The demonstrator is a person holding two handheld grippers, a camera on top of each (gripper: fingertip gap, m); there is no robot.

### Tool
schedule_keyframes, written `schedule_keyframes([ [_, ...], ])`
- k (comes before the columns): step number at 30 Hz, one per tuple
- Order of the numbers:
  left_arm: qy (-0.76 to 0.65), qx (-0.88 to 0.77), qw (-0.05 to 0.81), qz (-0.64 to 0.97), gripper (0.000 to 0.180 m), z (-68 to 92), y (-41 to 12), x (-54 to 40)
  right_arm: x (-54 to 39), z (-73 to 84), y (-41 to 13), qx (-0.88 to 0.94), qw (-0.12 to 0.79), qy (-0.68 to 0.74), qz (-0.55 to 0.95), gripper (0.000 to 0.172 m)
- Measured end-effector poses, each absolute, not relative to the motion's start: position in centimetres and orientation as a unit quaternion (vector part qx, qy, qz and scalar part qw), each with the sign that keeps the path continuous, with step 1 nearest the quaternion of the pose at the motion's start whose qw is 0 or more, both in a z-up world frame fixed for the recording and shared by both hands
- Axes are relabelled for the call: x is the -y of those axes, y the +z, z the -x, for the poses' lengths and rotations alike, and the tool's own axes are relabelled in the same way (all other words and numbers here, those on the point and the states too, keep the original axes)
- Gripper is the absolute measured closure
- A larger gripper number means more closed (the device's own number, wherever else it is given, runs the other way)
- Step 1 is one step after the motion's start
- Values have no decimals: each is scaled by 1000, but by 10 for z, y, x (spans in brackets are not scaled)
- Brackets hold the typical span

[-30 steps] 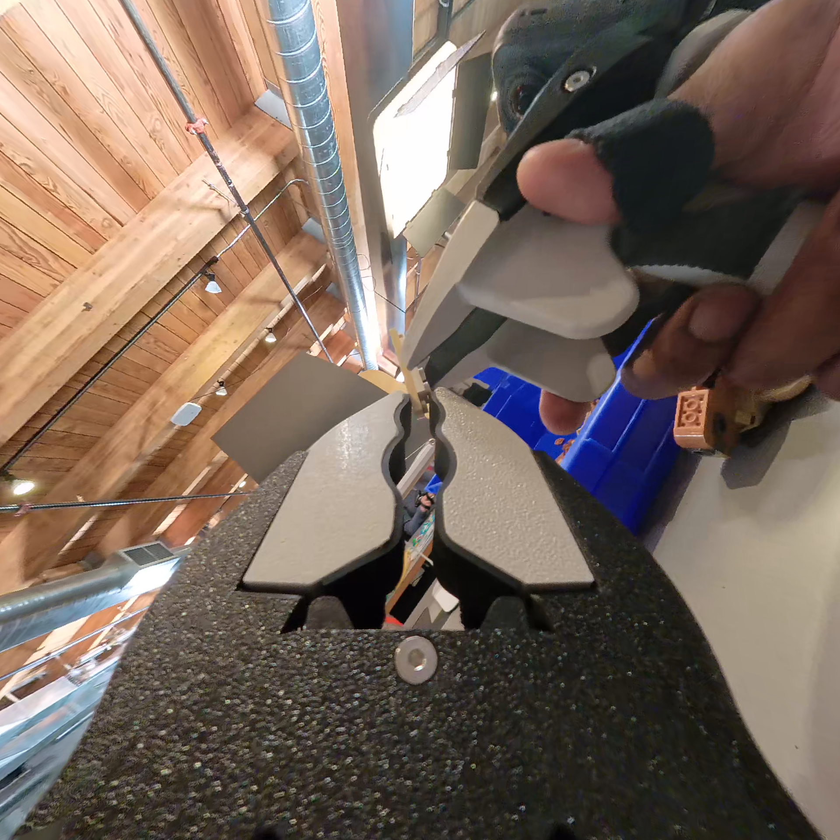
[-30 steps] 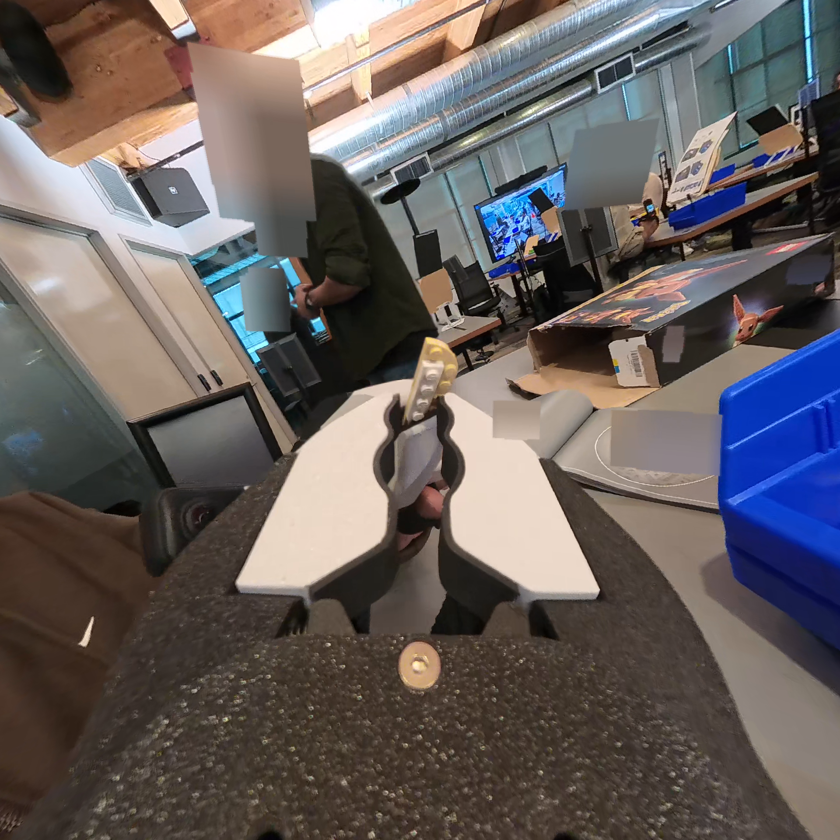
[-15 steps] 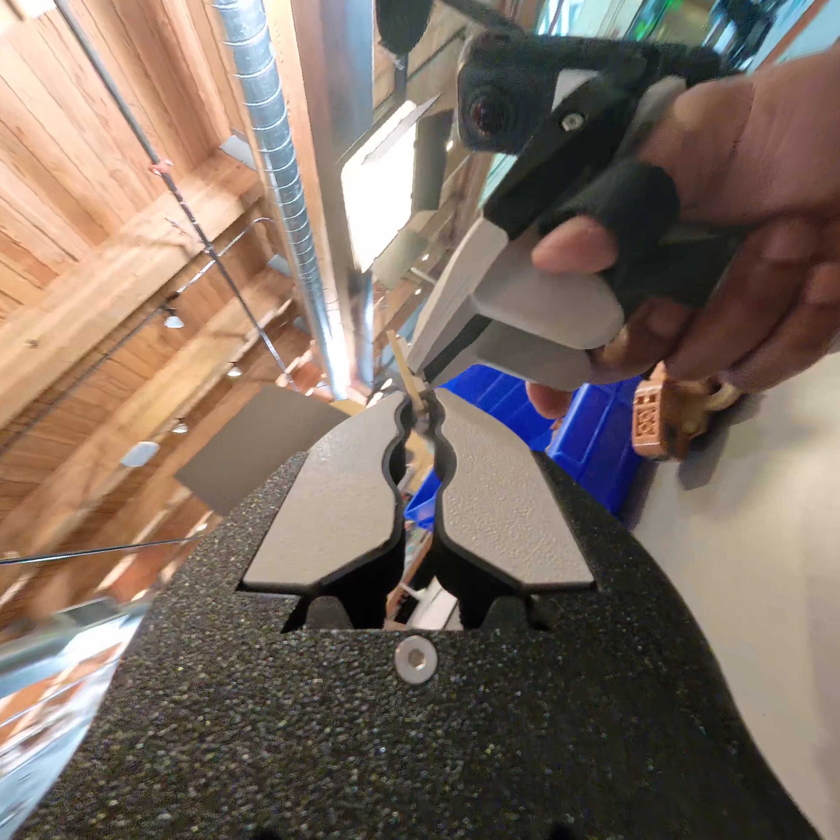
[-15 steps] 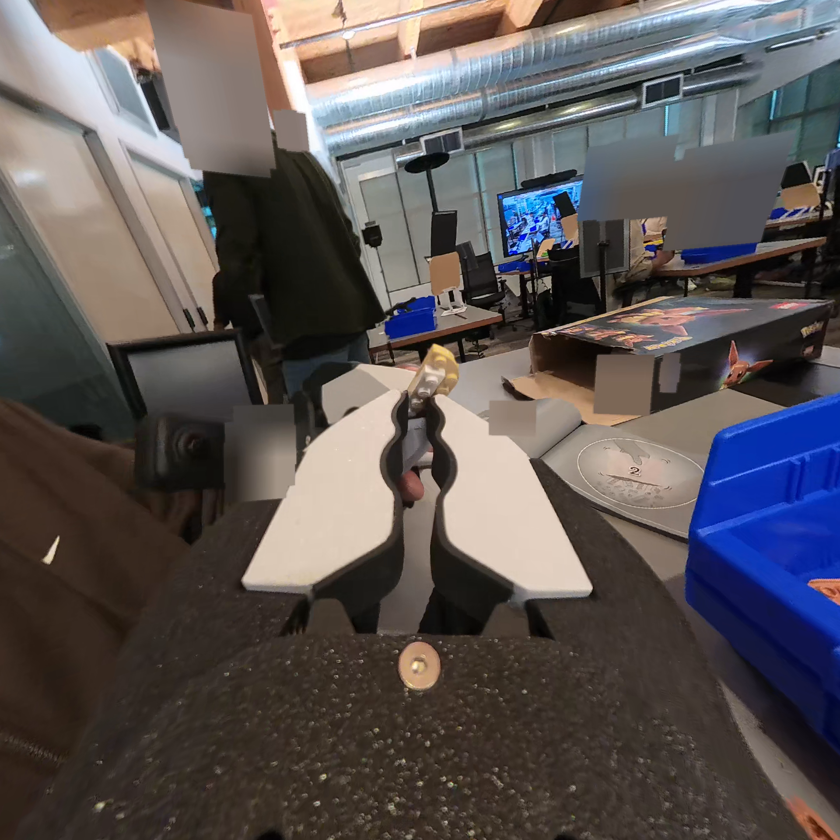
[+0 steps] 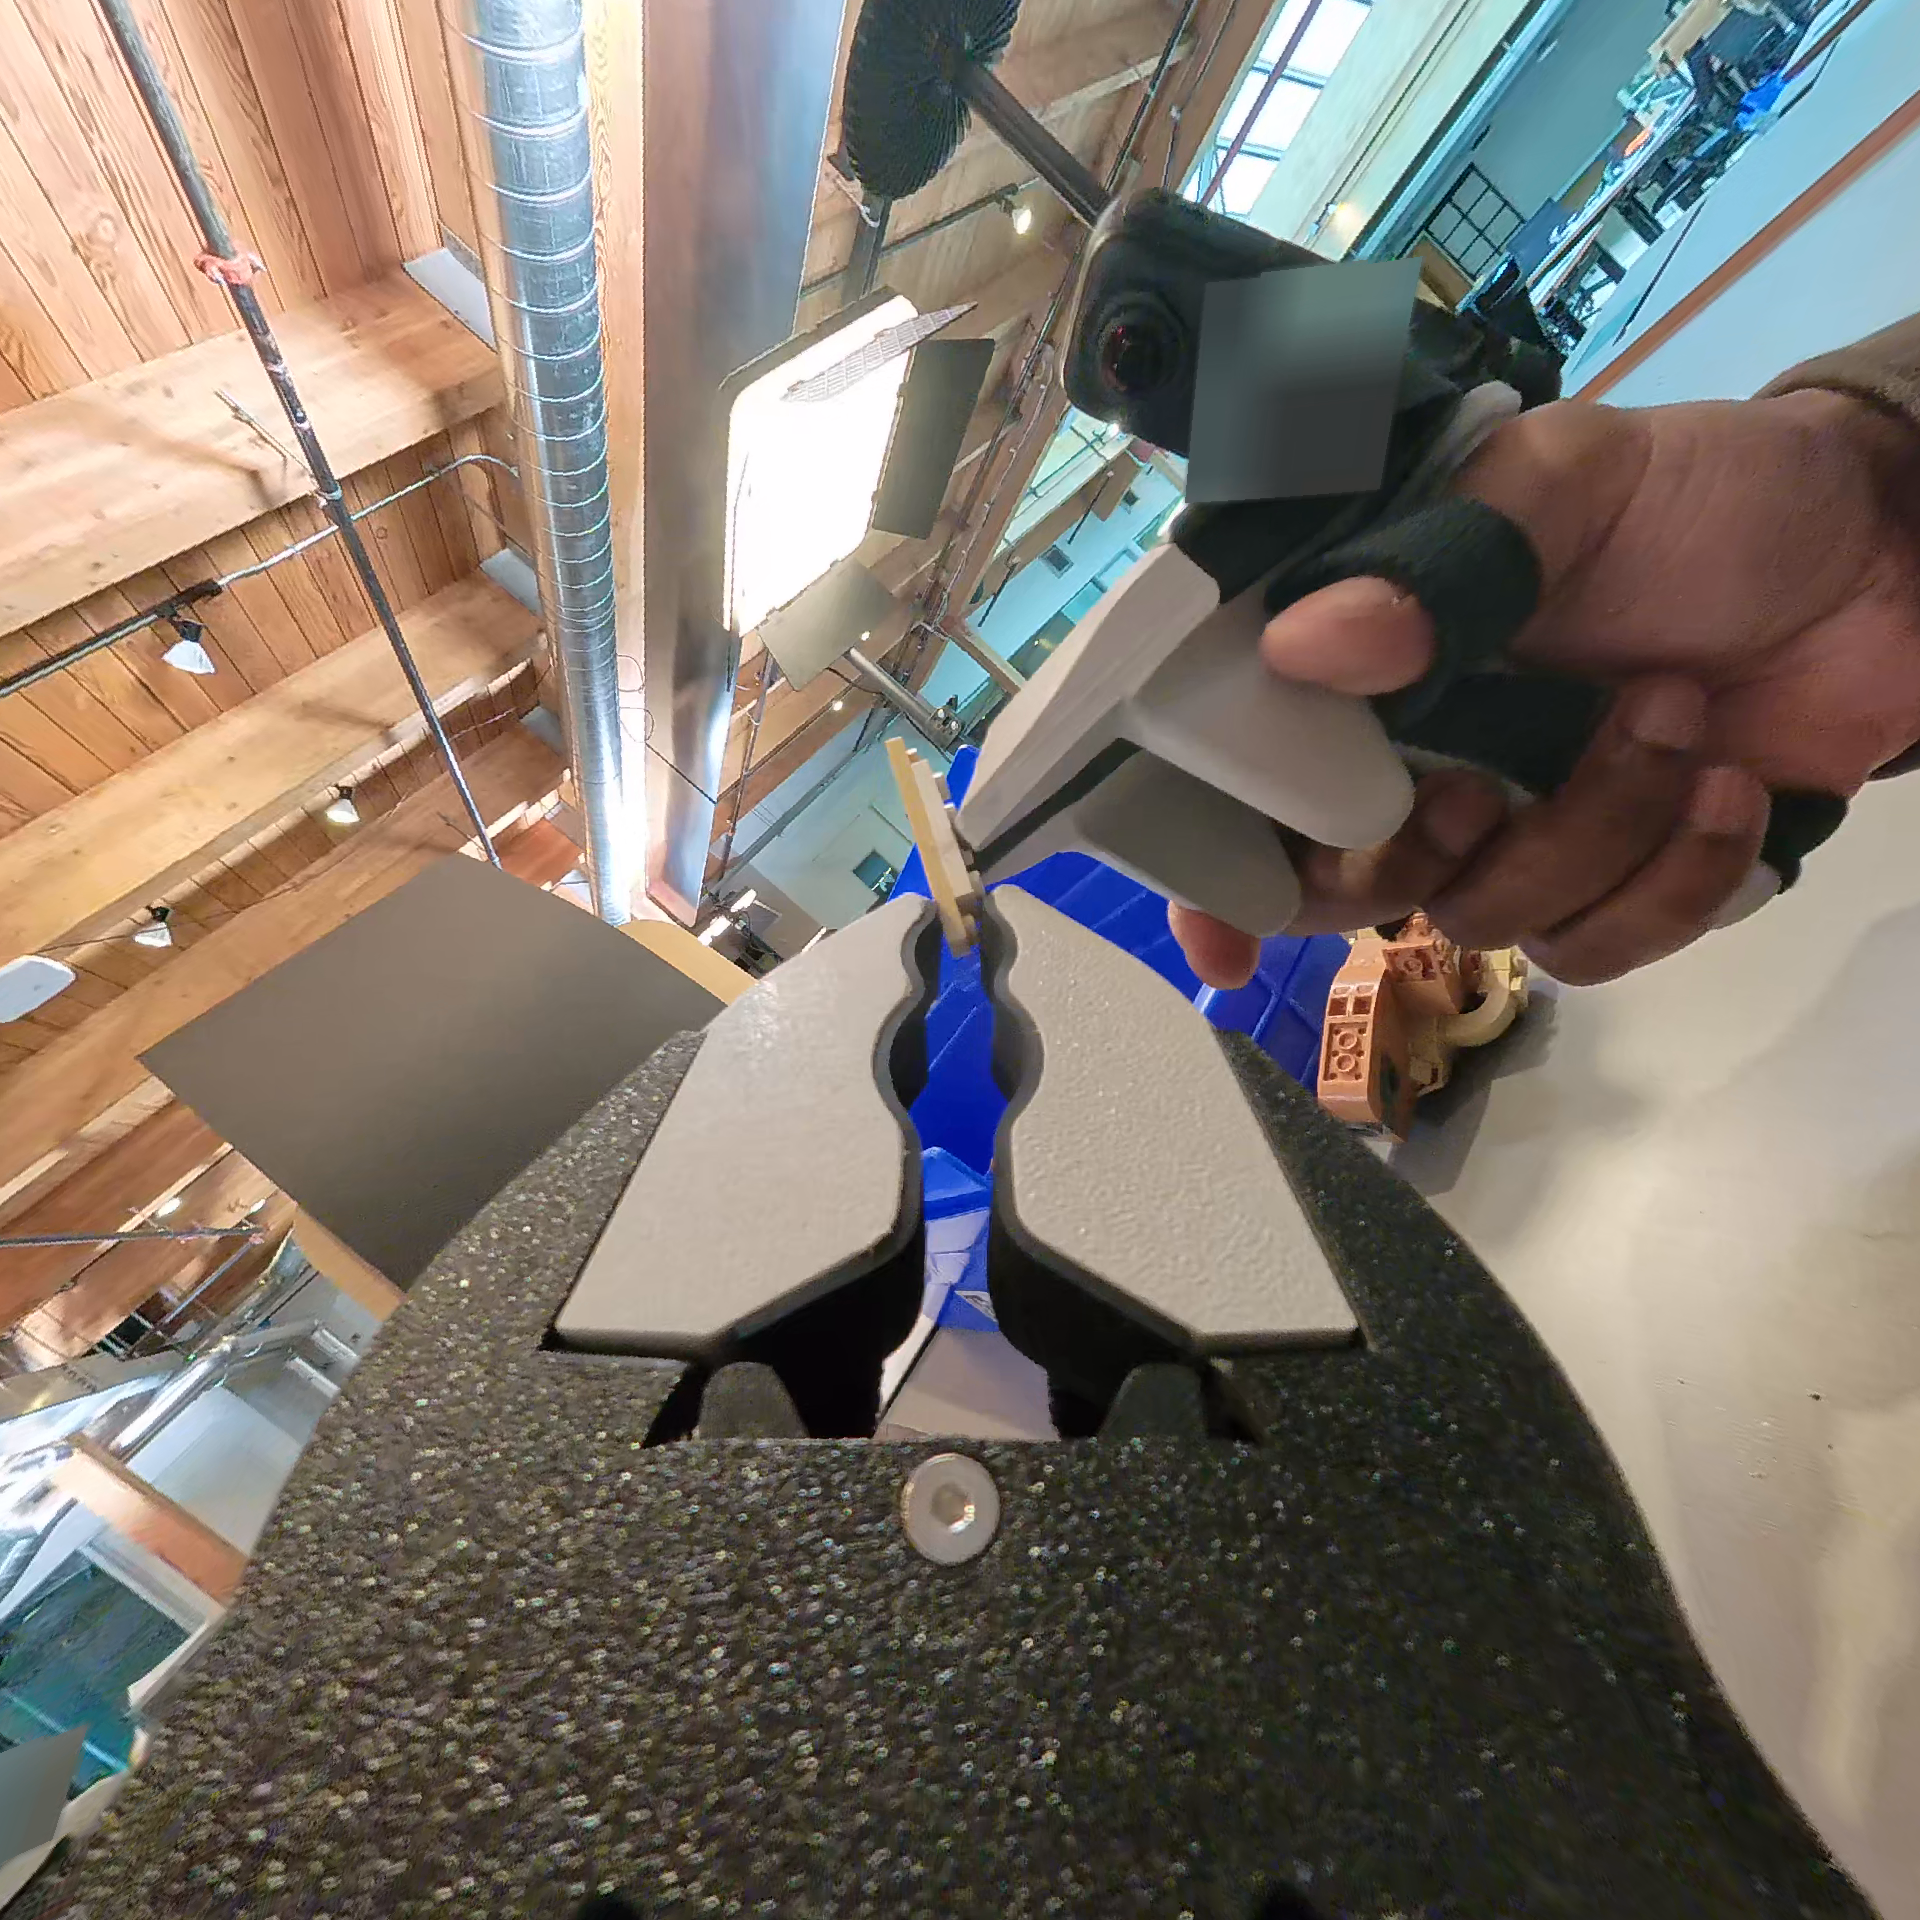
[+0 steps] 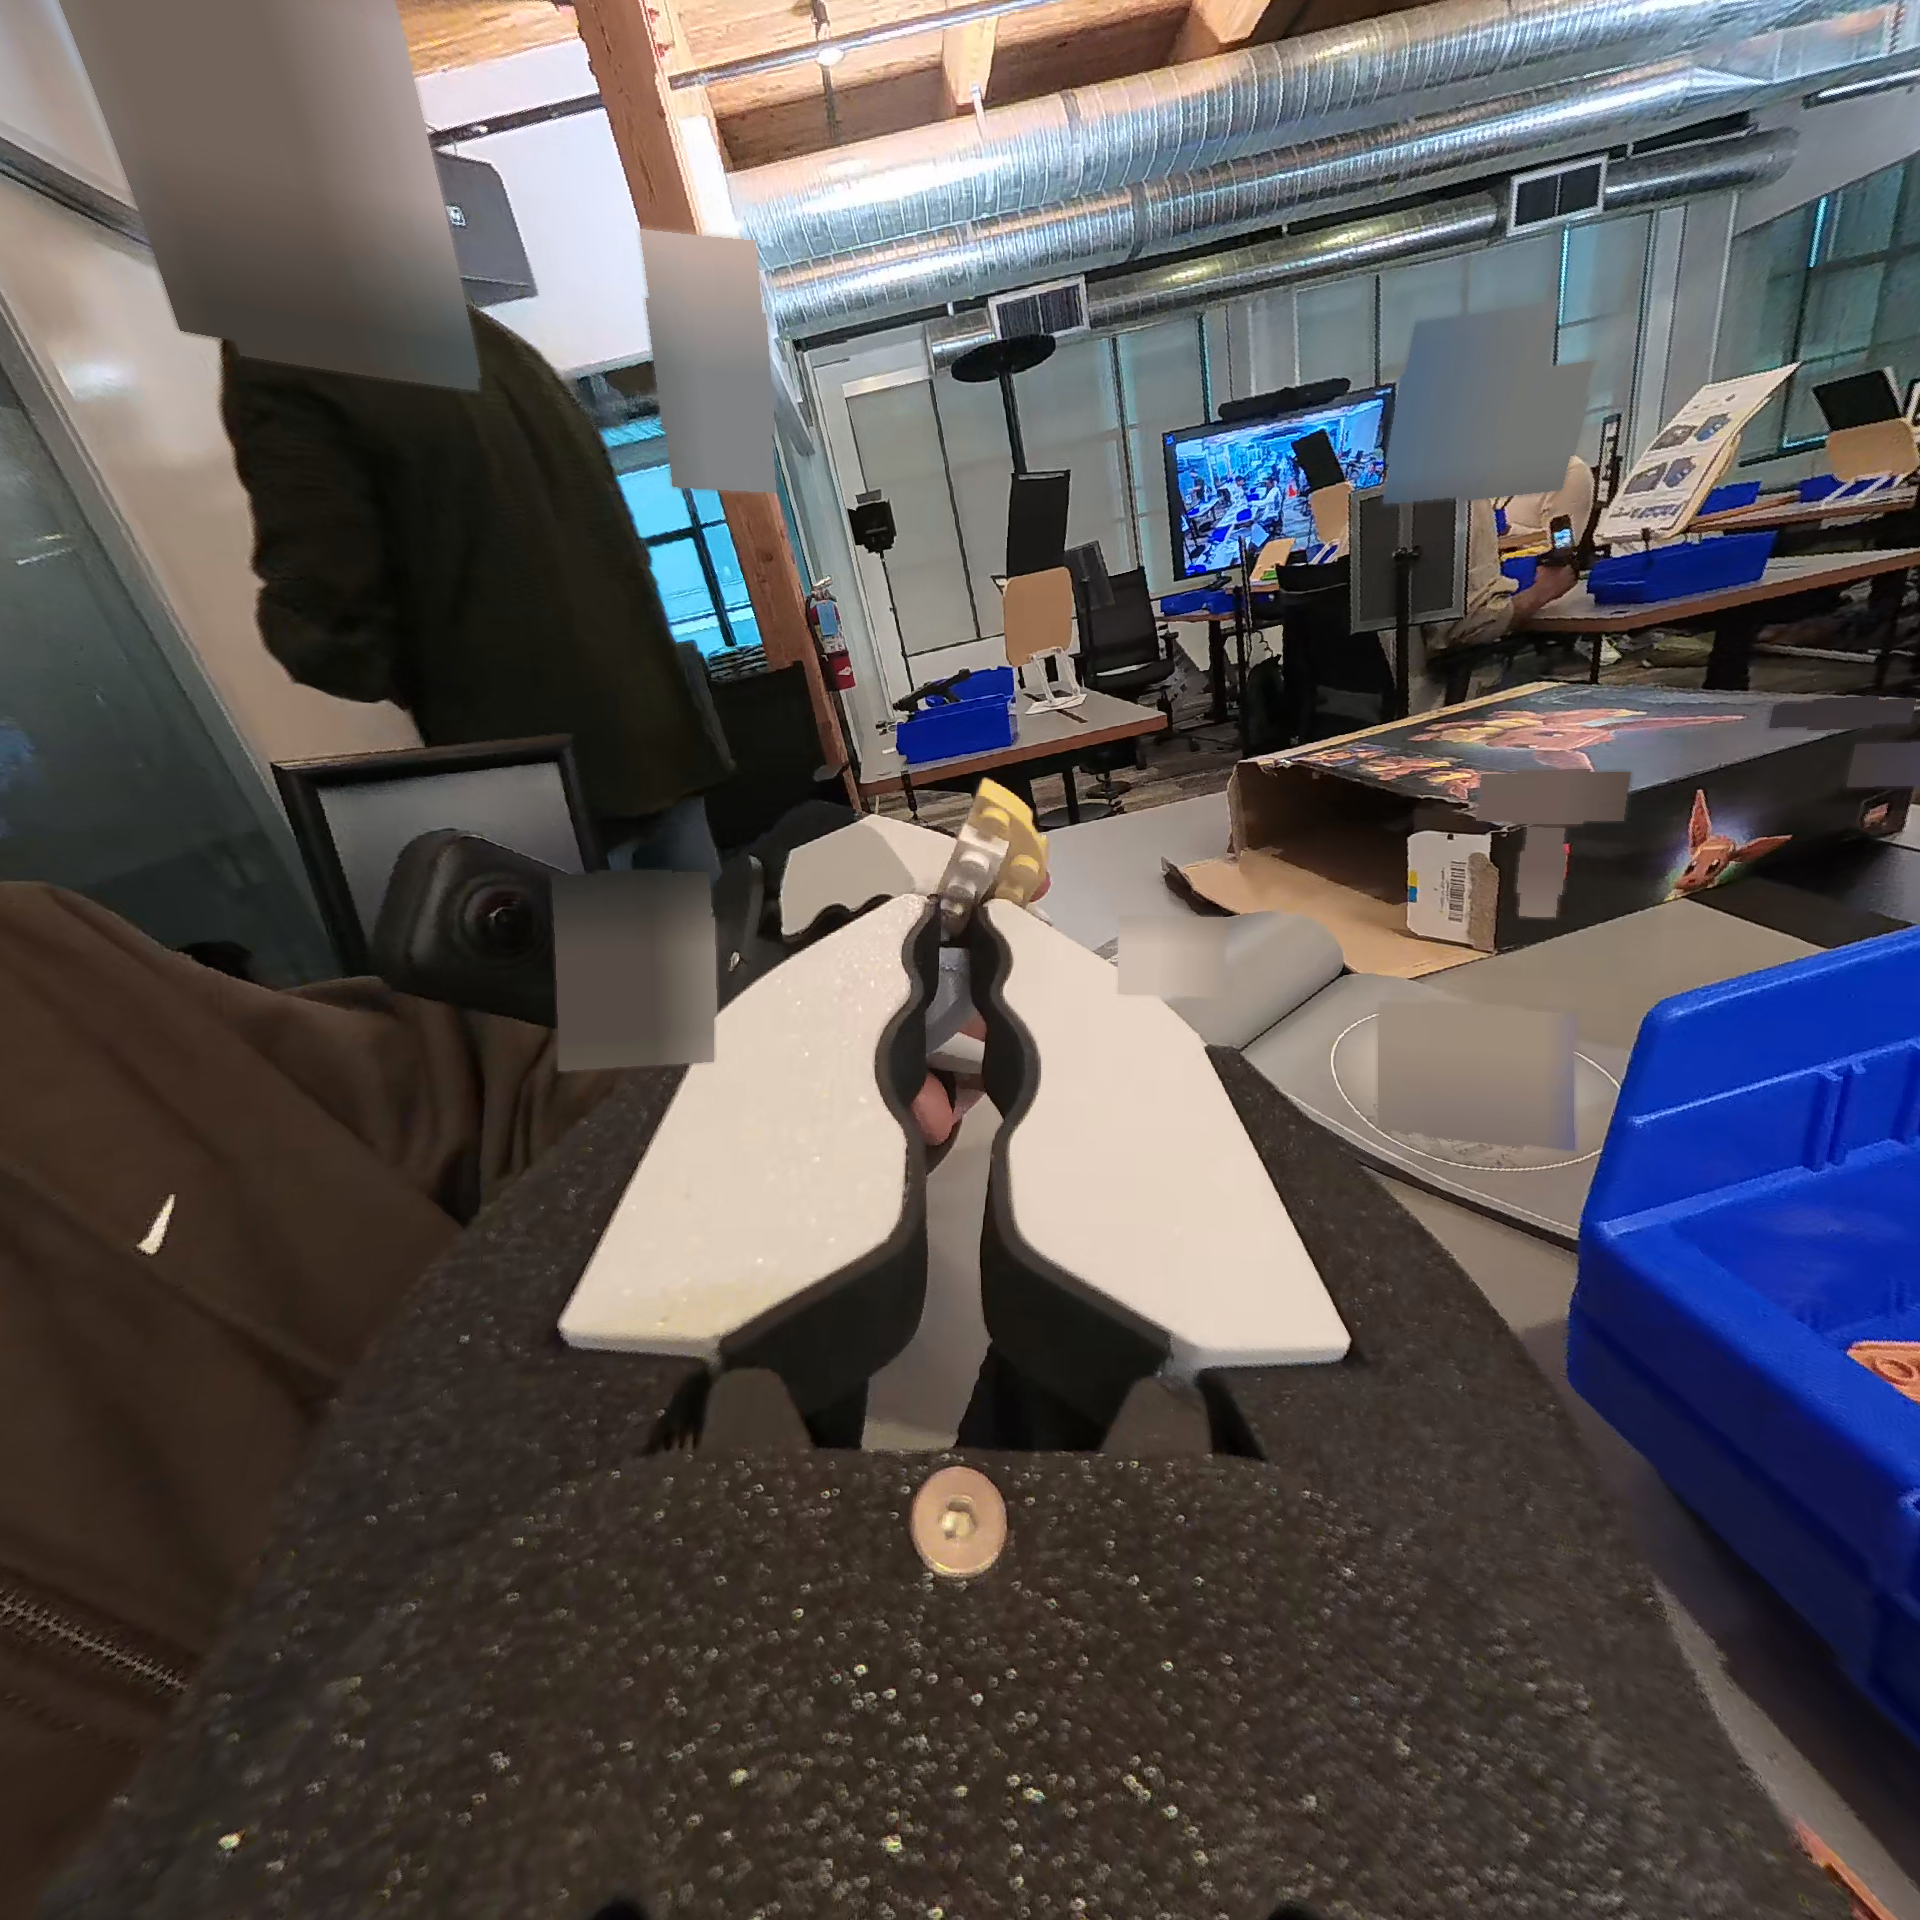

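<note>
In the left wrist view my left gripper (image 5: 961,920) is shut on the lower end of a thin yellow-tan studded plate (image 5: 922,820), which stands up from its tips. A small pale grey plate (image 5: 942,833) lies against its studded side. My right gripper (image 5: 971,836), held by a hand (image 5: 1662,675), reaches in from the right, its tips at that grey plate. In the right wrist view my right gripper (image 6: 961,914) is shut on the end of the grey plate (image 6: 975,862), with the yellow plate (image 6: 1013,847) just behind. A finger (image 6: 842,873) of the left gripper shows beyond it.
A brown brick model (image 5: 1392,1029) sits on the grey table (image 5: 1662,1299) beside blue bins (image 5: 1101,925). A blue bin (image 6: 1766,1195) is at the right, an open booklet (image 6: 1299,997) and a torn cardboard box (image 6: 1558,800) beyond. A person in dark green (image 6: 447,582) stands at the left. The grippers are tip to tip, or close to it.
My right gripper's jaws have closed from a wider gap onto the grey plate. Both grippers have tilted together, the plates staying at their tips. The left grasp has not changed.
</note>
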State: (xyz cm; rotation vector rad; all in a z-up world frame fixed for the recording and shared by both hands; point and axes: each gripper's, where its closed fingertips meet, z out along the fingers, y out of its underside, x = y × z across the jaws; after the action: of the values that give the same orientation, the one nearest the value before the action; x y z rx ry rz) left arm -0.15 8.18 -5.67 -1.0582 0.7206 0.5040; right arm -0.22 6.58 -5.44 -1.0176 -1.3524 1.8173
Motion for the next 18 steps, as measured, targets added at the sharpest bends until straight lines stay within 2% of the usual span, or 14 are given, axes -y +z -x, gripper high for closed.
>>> schedule_keyframes([
  [6,238,-327,774,488,174,3,-56,-82,-66,4,-53,503,315,700,397,166],
  [14,390,-312,731,466,174,12,-57,-87,-74,9,-48,450,316,718,427,151],
  [18,477,-307,690,450,173,14,-58,-89,-78,13,-51,434,325,711,448,150],
])
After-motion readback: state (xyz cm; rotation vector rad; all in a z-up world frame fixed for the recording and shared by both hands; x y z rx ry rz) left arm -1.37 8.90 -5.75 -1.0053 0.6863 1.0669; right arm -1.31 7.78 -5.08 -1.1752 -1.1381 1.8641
